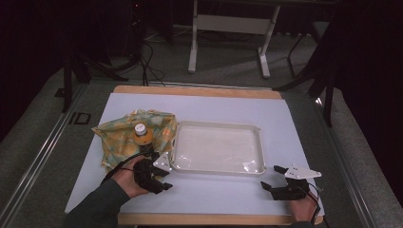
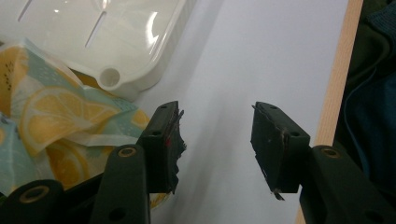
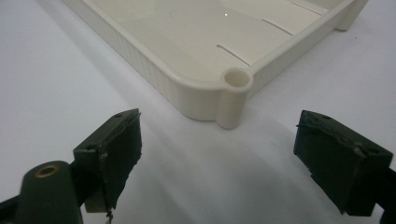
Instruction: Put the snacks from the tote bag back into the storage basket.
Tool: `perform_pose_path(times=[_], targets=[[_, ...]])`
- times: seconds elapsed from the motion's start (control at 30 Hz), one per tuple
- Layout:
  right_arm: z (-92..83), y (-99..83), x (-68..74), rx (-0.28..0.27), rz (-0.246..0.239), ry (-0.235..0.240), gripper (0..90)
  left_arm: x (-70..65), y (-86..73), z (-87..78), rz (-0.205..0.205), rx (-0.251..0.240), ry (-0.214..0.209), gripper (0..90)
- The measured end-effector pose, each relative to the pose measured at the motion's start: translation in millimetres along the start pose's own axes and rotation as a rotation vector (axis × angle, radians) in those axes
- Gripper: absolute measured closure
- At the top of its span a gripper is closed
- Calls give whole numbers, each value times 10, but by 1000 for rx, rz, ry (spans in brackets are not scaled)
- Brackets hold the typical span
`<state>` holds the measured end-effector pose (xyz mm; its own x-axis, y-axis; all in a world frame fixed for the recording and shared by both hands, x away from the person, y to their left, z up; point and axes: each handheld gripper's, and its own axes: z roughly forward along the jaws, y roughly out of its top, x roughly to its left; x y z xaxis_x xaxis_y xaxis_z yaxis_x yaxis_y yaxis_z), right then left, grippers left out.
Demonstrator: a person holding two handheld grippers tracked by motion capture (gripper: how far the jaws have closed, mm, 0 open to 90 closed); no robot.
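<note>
High view: left gripper [image 1: 159, 178] lower left, just below the lemon-print cloth [image 1: 135, 135] and its small bottle [image 1: 141, 133].

Left gripper view: jaws parted, nothing between; cloth [image 2: 60, 121] left. Closing here likely pinches nothing.

Right gripper view: right gripper [image 3: 219, 158] wide open, empty, near the white tray [image 3: 205, 56] corner; could nudge it.

Left gripper [image 1: 159, 183] held low at the near left, gripped from behind by the left hand [image 1: 124, 178], dark sleeve running in from the bottom edge. Jaws apart with a clear gap between the pads, nothing in it. Grey three-cornered plate on top, cable looping back over the hand. Right gripper [image 1: 272, 179] held at the near right, right hand [image 1: 304, 209] just inside the bottom edge. Jaws spread wide, wider than the left pair, empty between. Grey plate on top there too.
</note>
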<state>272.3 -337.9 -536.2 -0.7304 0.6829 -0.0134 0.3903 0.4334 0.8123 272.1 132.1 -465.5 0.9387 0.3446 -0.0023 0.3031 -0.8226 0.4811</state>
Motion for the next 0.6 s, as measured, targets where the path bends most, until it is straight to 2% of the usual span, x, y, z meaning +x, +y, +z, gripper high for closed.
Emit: perform_pose_path(times=[0.13, 0.3, 0.6], targets=[[4, 2, 5, 5, -6, 2, 148, 43, 34, -14, -7, 12, -14, 548], [4, 1, 4, 3, -5, 6, 148, 74, 84, -16, 8, 35, -21, 555], [9, 3, 10, 8, -12, 13, 149, 101, 193, -50, 34, 59, -9, 565]])
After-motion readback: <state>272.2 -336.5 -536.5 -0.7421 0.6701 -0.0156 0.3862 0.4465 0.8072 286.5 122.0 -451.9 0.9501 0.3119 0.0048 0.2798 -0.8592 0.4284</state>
